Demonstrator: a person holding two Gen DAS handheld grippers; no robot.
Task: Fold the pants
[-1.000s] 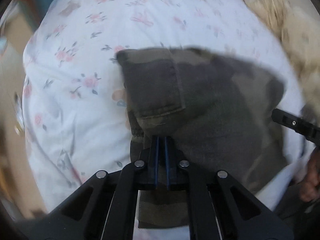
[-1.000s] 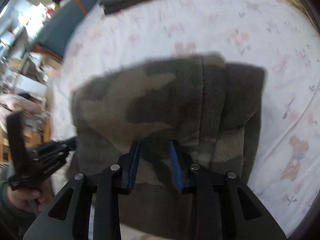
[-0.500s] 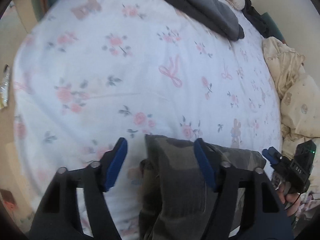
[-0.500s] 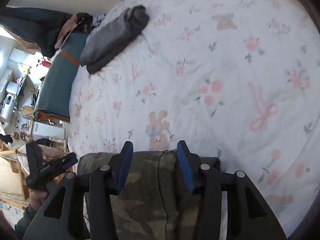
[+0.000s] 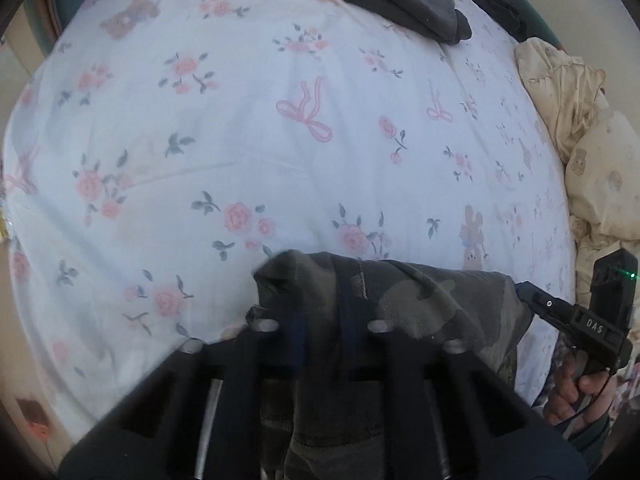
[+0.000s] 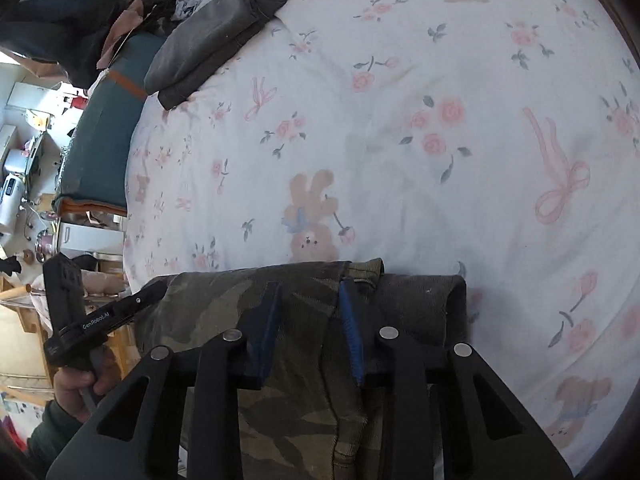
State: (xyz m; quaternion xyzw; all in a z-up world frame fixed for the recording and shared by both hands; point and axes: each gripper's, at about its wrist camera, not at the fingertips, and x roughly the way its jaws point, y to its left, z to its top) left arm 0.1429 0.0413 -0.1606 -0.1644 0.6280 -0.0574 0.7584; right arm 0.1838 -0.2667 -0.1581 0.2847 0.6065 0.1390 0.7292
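From the left wrist, the left gripper (image 5: pixel 320 334) has its blue pads narrowed on a bunched ridge of the camouflage pants (image 5: pixel 420 300), which lie on the flowered bedsheet (image 5: pixel 248 120) directly under and ahead of the fingers; motion blur hides whether the pads truly pinch the cloth. The right gripper (image 5: pixel 532 298) reaches the far right edge of the bundle. Judging by the compact bundle, folding is far along, and this looks like a grasp to lift or turn over the last fold. From the right wrist, the right gripper (image 6: pixel 310 320) stands partly open, its pads straddling a fold of the pants (image 6: pixel 224 296) without clearly clamping it; next it must close on all layers together and move level with its partner. No container shows; a dark grey folded garment (image 6: pixel 216 36) lies far ahead.
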